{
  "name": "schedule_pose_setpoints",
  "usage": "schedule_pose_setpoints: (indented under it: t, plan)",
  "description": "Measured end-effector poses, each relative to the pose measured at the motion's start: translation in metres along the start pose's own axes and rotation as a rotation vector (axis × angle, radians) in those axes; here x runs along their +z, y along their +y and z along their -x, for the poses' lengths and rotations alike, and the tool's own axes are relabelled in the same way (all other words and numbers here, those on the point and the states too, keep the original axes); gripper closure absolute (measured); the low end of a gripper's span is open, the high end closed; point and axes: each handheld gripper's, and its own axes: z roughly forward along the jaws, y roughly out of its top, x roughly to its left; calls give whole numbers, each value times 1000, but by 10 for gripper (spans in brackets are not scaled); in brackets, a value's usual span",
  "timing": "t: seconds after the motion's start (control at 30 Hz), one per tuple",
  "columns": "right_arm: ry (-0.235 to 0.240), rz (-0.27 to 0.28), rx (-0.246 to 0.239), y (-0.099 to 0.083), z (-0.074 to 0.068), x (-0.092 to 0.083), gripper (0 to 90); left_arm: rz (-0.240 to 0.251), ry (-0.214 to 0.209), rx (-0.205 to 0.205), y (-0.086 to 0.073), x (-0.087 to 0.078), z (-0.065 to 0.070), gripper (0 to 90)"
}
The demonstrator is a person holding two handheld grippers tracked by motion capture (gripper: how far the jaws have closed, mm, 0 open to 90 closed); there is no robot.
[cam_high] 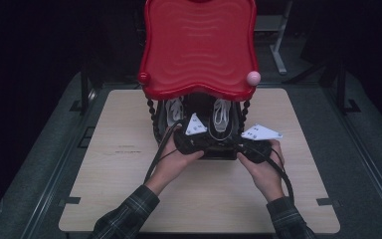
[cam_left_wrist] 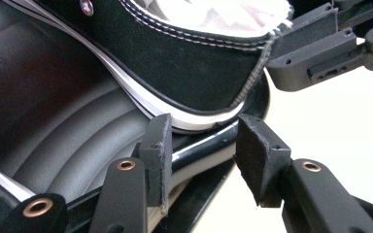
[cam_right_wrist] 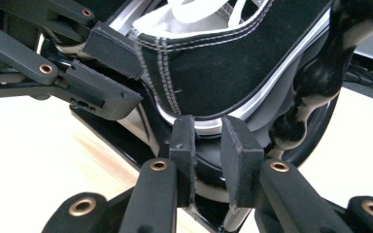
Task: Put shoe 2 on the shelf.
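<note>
Wooden table (cam_high: 129, 199) below; right gripper (cam_right_wrist: 208, 138) pinching shoe-rack rim (cam_right_wrist: 209, 167), left gripper (cam_left_wrist: 201, 145) open astride; slip risks tipping shoe (cam_right_wrist: 223, 73).

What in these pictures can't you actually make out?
- High view: the shoes' toes and the rack's upper shelf, hidden under the red top.
- High view: both grippers' jaw tips, lost against the dark rack.
- Left gripper view: the shoe's front, cut off by the frame edge.
- Right gripper view: whether its gripper clamps the rim.

Two black canvas sneakers (cam_high: 222, 115) sit side by side on the black rack shelf (cam_high: 219, 152) — under the red wavy plastic top (cam_high: 199, 47), both grippers just before the shelf.
</note>
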Motion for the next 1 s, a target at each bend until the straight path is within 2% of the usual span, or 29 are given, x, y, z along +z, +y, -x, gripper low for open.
schedule_pose_setpoints:
  t: [0.07,0.1,0.23,0.3,0.4,0.47,0.5,0.53,0.57,0.6,0.73,1.0]
  plan:
    - [16,-2,1,-2,-1,-3,714,12,-16,7,-3,-8,2,569]
    - [34,0,4,-6,0,-8,671,22,-28,-1,-6,-14,5,558]
    - [71,-6,13,-15,1,-16,565,19,-80,-17,-16,-28,10,521]
    - [77,-9,17,-18,1,-19,537,18,-84,-18,-18,-30,11,504]
    - [90,-9,24,-29,2,-30,466,-6,-108,-12,-32,-41,18,471]
    - [90,-16,32,-36,5,-34,431,-12,-113,-10,-36,-44,19,450]
    - [93,-21,37,-39,6,-35,415,-25,-112,-18,-44,-47,21,440]
    - [93,-21,37,-39,6,-35,415,-25,-112,-18,-44,-47,21,428]
    - [89,-38,38,-47,9,-38,392,-32,-113,-22,-50,-49,21,417]
    - [89,-38,38,-47,9,-38,392,-41,-111,-28,-55,-52,21,417]
    - [75,-84,39,-66,18,-43,346,-73,-95,-41,-80,-65,20,385]
    - [43,-178,56,-99,34,-55,318,-121,-50,-81,-122,-89,7,337]
